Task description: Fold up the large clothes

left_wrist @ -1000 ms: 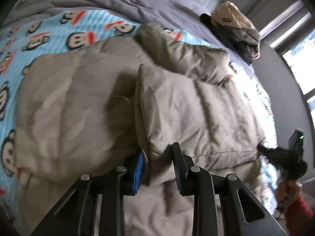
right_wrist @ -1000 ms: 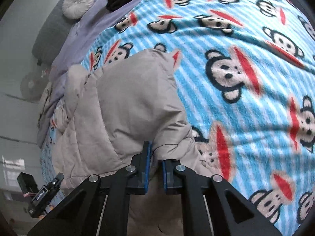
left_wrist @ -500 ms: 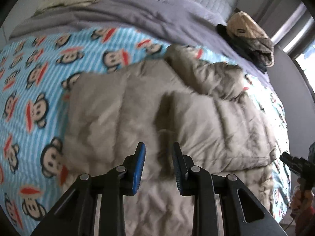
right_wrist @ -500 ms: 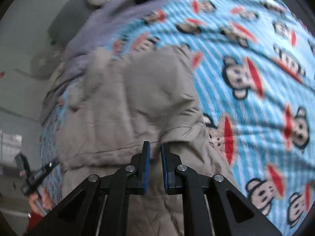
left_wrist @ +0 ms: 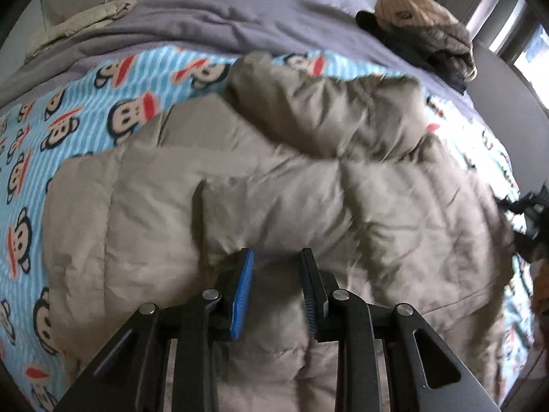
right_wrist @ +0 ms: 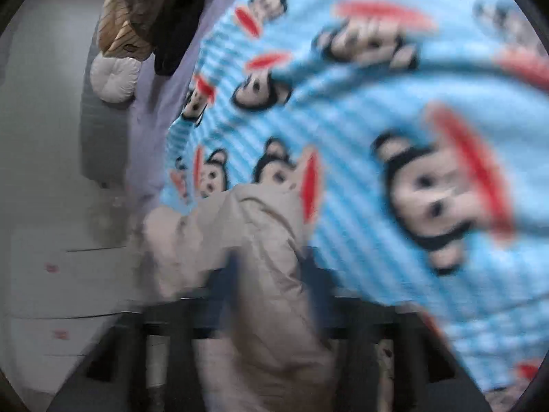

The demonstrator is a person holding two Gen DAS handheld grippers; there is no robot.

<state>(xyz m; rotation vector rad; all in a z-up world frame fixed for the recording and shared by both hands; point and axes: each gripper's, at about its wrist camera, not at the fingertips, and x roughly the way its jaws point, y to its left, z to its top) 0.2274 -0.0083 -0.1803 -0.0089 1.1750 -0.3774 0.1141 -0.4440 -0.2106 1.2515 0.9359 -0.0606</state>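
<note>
We have the beige puffer jacket (left_wrist: 260, 185) lying on the monkey-print blanket (left_wrist: 85, 103) of the bed with its sleeves folded in, our left gripper (left_wrist: 276, 292) released above it, our right gripper (right_wrist: 271, 295), blurred, just closing around a jacket fold, further folds remaining.

The puffer jacket (left_wrist: 274, 178) lies on the monkey-print blanket (left_wrist: 85, 103), near edge toward the left gripper (left_wrist: 277, 288). Beyond the blanket lies a duvet (left_wrist: 240, 17); on its far right, a heap of clothes (left_wrist: 425, 31). A round cushion (right_wrist: 115, 80) sits farthest back.
</note>
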